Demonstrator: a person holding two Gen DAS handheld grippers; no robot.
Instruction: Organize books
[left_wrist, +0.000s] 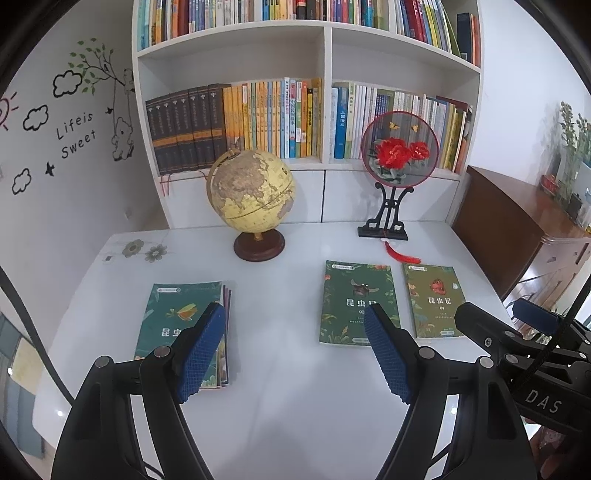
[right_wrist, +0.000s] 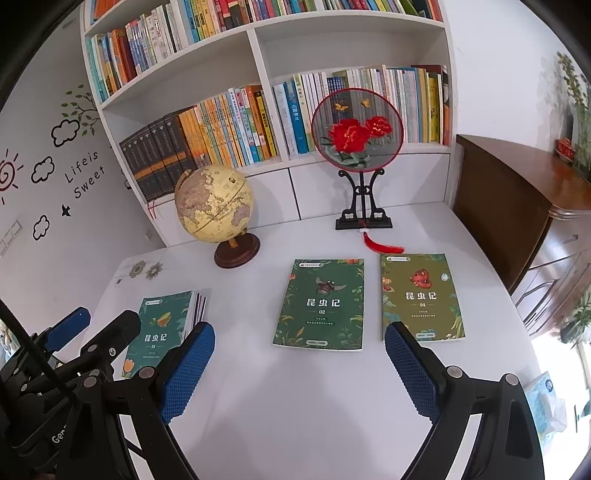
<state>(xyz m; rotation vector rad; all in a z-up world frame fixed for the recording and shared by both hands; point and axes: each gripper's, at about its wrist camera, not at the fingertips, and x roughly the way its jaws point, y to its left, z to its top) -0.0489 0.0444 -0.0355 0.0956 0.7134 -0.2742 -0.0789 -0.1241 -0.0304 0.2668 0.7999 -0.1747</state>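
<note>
— So, what fills the view, biggest thing first?

— Behind everything I see the white bookshelf (left_wrist: 327, 55), its compartments packed with upright spines. Below it lies the white table (left_wrist: 280, 406), and to my right stands a brown wooden cabinet (right_wrist: 517, 206).

— And on the table?

— At the back, a yellow globe (left_wrist: 251, 192) on a dark round base, and beside it a round embroidered fan (right_wrist: 356, 127) with red flowers on a black stand, a red tassel (right_wrist: 380, 244) trailing from its foot.

— Where are the books?

— Flat on the tabletop, covers up, well apart from one another. On my left is a small stack (left_wrist: 184, 332) topped by a teal volume marked 01. In the middle lies the dark green book (right_wrist: 321, 302) marked 02. Just to its right, not touching, lies the olive book (right_wrist: 421, 295) marked 04.

— And your grippers?

— My left gripper (left_wrist: 295, 354) hovers over the table with its blue pads spread wide, nothing between them; one finger overlaps the stack in view, though I cannot tell whether it touches. My right gripper (right_wrist: 299, 369) hangs low in front of the 02 and 04 books, jaws likewise wide apart and holding nothing.
</note>
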